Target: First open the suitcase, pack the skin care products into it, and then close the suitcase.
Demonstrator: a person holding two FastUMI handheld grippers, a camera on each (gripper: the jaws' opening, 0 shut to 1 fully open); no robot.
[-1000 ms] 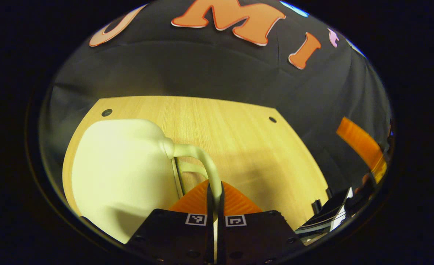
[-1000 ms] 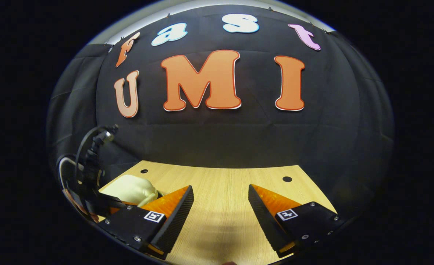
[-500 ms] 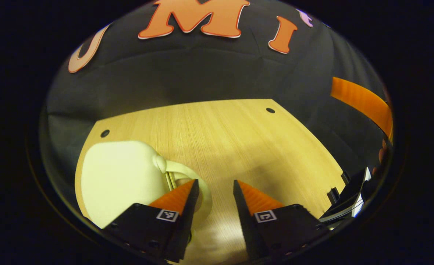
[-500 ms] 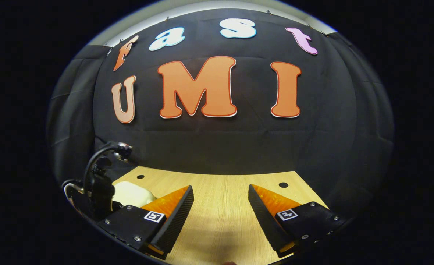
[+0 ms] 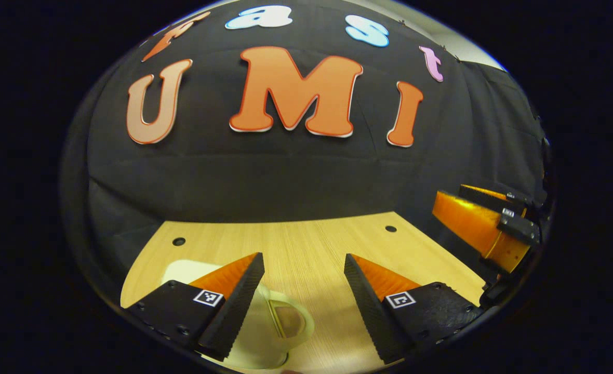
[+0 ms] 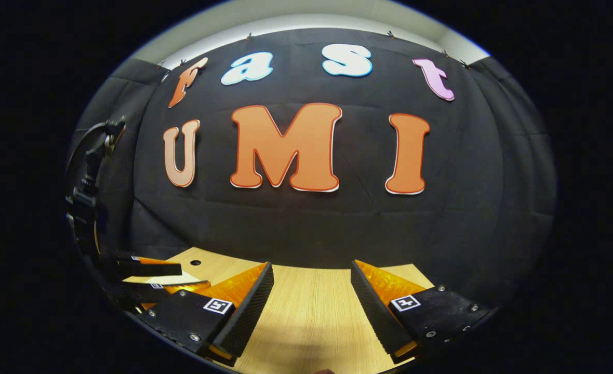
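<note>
A small cream suitcase (image 5: 258, 340) lies on the wooden table (image 5: 306, 241), low in the left gripper view. Its loop handle (image 5: 292, 326) points towards the table's middle, and the two halves look closed at the handle. My left gripper (image 5: 303, 256) hovers above it, open, with nothing between its fingers; the left finger hides much of the case. In the right gripper view my right gripper (image 6: 311, 263) is open over bare table (image 6: 311, 311). The left gripper's fingers (image 6: 150, 269) show there at the far left. The right gripper's fingers (image 5: 472, 226) show at the right edge of the left gripper view.
Small round holes (image 5: 178, 241) (image 5: 390, 228) mark the table's far corners. The black cloth wall (image 6: 306, 223) stands right behind the table's far edge. A dark mount with a looping cable (image 6: 85, 176) rises above the left gripper.
My left gripper was shut on the suitcase handle; it has let go, opened, and risen and tipped up away from the case. The right gripper stayed open and its view tilted up a little.
</note>
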